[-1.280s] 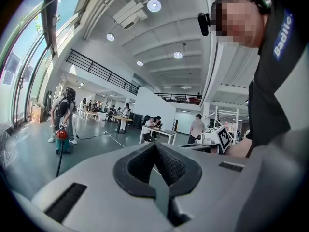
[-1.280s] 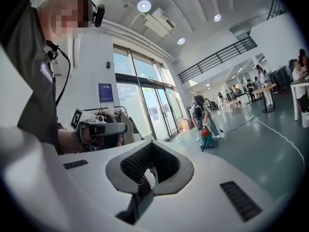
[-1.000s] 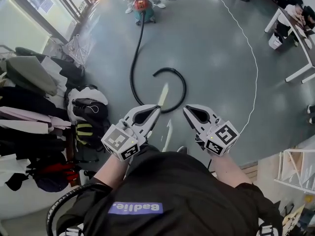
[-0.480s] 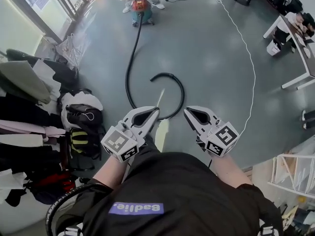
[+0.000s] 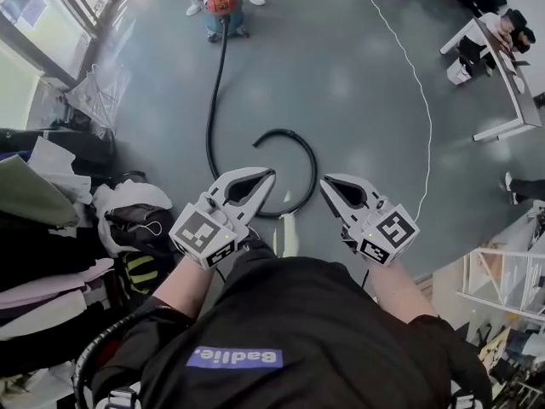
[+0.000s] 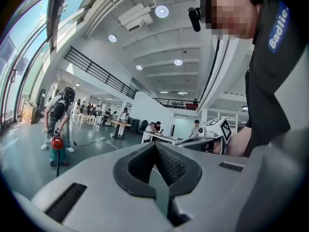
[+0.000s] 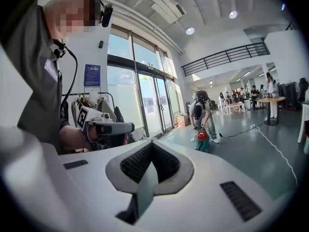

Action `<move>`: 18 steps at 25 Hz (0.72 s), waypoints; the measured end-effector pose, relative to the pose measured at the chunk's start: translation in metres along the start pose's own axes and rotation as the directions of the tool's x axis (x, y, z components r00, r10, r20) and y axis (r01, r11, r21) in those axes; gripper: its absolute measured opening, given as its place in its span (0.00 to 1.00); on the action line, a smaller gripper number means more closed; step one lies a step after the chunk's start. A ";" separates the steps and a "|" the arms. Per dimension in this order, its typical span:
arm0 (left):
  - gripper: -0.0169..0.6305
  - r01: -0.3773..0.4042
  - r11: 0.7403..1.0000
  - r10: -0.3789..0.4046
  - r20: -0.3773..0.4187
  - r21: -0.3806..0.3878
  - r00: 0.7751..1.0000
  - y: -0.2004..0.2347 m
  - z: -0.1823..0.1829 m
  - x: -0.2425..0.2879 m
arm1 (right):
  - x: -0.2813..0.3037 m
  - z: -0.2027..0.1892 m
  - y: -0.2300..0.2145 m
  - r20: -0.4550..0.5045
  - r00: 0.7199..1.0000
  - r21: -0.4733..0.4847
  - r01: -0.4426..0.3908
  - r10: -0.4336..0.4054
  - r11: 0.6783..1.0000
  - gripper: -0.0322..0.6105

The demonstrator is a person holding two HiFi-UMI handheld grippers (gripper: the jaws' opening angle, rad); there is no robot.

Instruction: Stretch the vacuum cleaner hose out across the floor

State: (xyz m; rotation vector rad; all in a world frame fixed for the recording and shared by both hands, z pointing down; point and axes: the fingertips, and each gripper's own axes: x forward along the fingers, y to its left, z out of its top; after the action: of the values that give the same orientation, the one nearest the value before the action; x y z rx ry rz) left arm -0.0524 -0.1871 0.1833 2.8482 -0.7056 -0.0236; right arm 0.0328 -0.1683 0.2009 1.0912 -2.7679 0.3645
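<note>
**A:** What is on the floor?

**B:** The vacuum cleaner stands at its far edge. The hose runs from it toward us and hooks round mid-floor.

**A:** And the claws?

**B:** The left gripper and the right gripper are both closed and empty. I'd open one, clamp the hook's free end, then pull steadily away from the vacuum cleaner.

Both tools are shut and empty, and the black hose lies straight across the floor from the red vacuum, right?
No: the hose is not straight. From the vacuum it runs toward the person, then curls back in a hook, as the head view shows. The left tool and right tool are shut and empty.
</note>
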 end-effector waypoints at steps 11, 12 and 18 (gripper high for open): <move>0.02 -0.035 0.999 0.034 -0.022 -0.038 0.999 0.056 0.007 0.040 | 0.036 0.007 -0.062 -0.019 1.000 0.036 -0.007 0.007 0.999 0.05; 0.02 -0.048 0.998 0.047 -0.028 -0.033 0.999 0.060 0.007 0.047 | 0.039 0.008 -0.072 -0.014 1.000 0.037 -0.021 0.021 0.999 0.05; 0.02 -0.167 0.986 0.165 -0.051 -0.019 0.985 0.085 0.007 0.116 | 0.049 -0.005 -0.156 -0.045 0.989 0.044 -0.136 0.138 0.990 0.05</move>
State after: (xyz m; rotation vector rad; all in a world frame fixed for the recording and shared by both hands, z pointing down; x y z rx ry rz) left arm 0.0106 -0.3157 0.1980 2.7480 -0.9231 0.0642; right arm 0.1045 -0.3097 0.2433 0.8908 -2.8120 0.4599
